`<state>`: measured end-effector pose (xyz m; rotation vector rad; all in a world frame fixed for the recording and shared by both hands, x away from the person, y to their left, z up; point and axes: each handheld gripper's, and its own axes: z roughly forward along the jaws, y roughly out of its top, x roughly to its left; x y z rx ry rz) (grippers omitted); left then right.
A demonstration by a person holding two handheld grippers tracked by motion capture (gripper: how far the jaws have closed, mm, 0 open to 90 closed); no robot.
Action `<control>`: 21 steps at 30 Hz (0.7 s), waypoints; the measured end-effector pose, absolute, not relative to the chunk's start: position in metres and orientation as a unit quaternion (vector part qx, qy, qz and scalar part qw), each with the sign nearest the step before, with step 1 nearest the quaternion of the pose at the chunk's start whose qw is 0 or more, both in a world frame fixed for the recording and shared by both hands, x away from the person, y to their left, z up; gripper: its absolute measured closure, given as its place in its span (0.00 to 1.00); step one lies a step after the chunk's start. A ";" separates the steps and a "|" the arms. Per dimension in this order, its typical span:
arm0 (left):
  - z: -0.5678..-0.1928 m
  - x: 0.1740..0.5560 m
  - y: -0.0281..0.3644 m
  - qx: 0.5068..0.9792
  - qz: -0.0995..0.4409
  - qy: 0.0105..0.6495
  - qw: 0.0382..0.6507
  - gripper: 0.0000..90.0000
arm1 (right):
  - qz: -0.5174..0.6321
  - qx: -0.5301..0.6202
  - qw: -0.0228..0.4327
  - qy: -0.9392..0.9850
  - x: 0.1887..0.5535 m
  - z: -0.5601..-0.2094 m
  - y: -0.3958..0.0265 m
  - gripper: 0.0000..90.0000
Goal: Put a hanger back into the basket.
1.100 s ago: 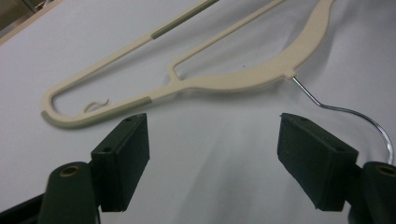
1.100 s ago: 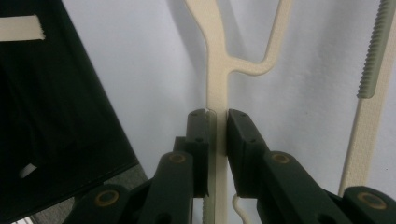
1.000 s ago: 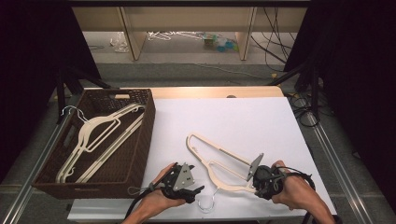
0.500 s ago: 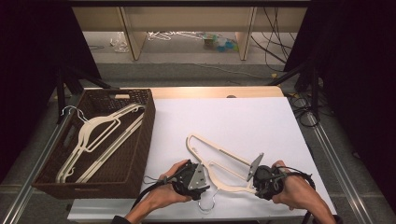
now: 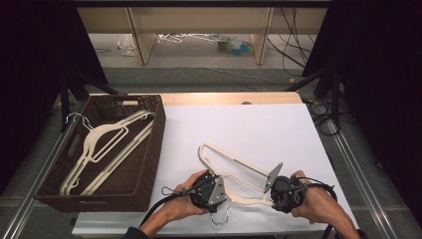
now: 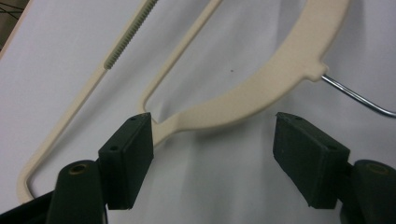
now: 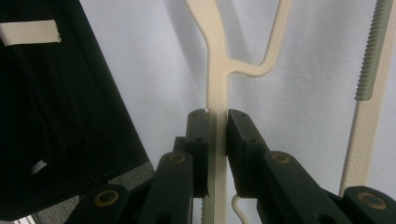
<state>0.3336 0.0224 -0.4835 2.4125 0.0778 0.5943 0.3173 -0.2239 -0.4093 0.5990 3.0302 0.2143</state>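
Clearly the cream-coloured plastic clothes hanger with a thin metal hook (image 5: 234,172) lies flat on the white surface (image 5: 259,129), near its front edge, between the person's two hands and well apart from the dark brown woven basket (image 5: 149,149) at the left, which has similar cream hangers (image 5: 104,144) lying in it.

The right hand-held gripper (image 7: 217,126) is pinched tight on one shoulder arm of the hanger, the flat strip standing upright between its black pads (image 7: 198,130). The left hand-held gripper (image 6: 212,154) hovers with its jaws spread wide, one on each side of the curved neck just beside the metal hook (image 6: 357,95); neither pad presses on the plastic yet.

By the look of it, the hanger is light and fairly stiff, though its long thin arms would likely flex or swing if lifted from one end alone. The smooth plastic could slip or pivot in a single pinch. The thick curved neck near the hook looks the soundest place for a second hold: it is the broadest part and sits near the balance point. The ribbed grey strip on the lower bar (image 6: 130,35) would give better friction, but that bar is thinner. The wire hook is narrow and round, so a poor thing to pinch.
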 end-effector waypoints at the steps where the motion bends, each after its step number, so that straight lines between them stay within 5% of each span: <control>1: -0.484 0.334 0.021 0.917 0.227 0.028 0.326 0.32 | 0.070 0.193 0.022 0.979 0.317 -0.409 -0.224 0.88; 9: -0.483 0.335 0.013 0.909 0.242 -0.016 0.339 0.35 | 0.085 0.187 0.017 0.979 0.319 -0.406 -0.228 0.88; 12: -0.482 0.332 0.010 0.908 0.232 -0.049 0.347 0.41 | 0.090 0.185 0.013 0.979 0.321 -0.407 -0.231 0.88; 16: -0.482 0.329 0.007 0.909 0.224 -0.089 0.340 0.62 | 0.091 0.187 0.010 0.978 0.323 -0.409 -0.236 0.88; 21: -0.478 0.326 0.004 0.907 0.234 -0.127 0.328 0.70 | 0.096 0.186 -0.001 0.978 0.326 -0.413 -0.240 0.88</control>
